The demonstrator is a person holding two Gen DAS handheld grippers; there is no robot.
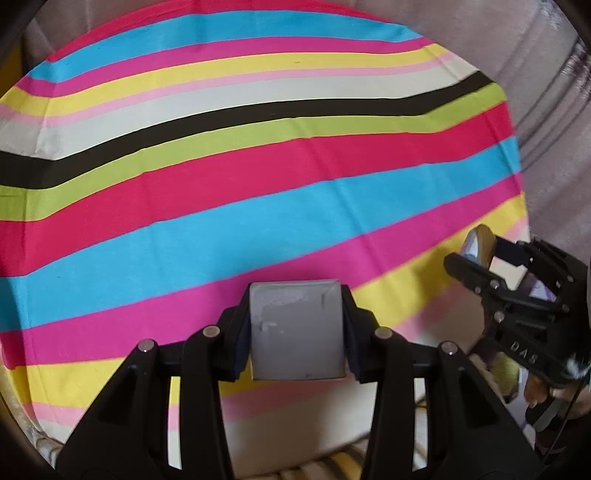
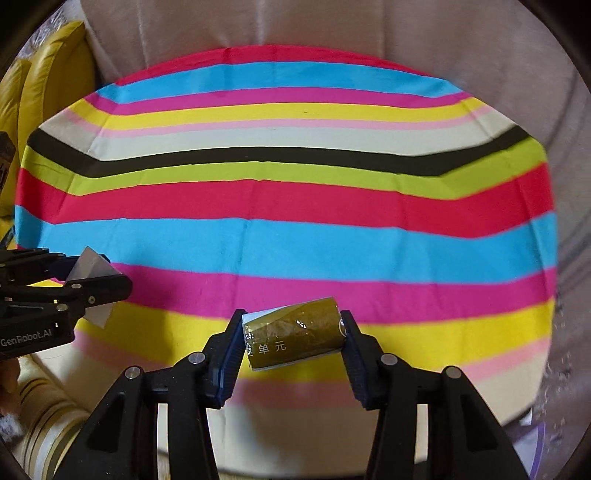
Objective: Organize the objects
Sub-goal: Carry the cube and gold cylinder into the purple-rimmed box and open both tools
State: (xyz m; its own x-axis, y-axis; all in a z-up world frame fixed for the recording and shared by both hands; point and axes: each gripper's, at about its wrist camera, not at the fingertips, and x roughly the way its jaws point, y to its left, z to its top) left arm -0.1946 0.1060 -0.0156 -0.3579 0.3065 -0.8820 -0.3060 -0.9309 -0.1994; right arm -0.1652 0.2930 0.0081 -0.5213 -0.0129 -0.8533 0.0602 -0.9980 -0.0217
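My left gripper (image 1: 296, 300) is shut on a plain grey block (image 1: 297, 332), held above the near part of a round table under a striped cloth (image 1: 258, 184). My right gripper (image 2: 291, 320) is shut on a short olive-gold wrapped roll (image 2: 295, 339) with printed characters, gripped by its two ends and tilted slightly. Each gripper shows in the other's view. The right gripper (image 1: 476, 254) is at the right edge with the gold roll (image 1: 480, 240). The left gripper (image 2: 99, 284) is at the left edge with the grey block (image 2: 88, 267). Both hang above the striped cloth (image 2: 295, 240).
Beige fabric (image 2: 332, 29) hangs behind the table. A yellow cushioned seat (image 2: 48, 74) stands at the far left. A striped cushion (image 2: 44, 424) lies below the table's near left edge. A hand (image 1: 535, 391) holds the right gripper's handle.
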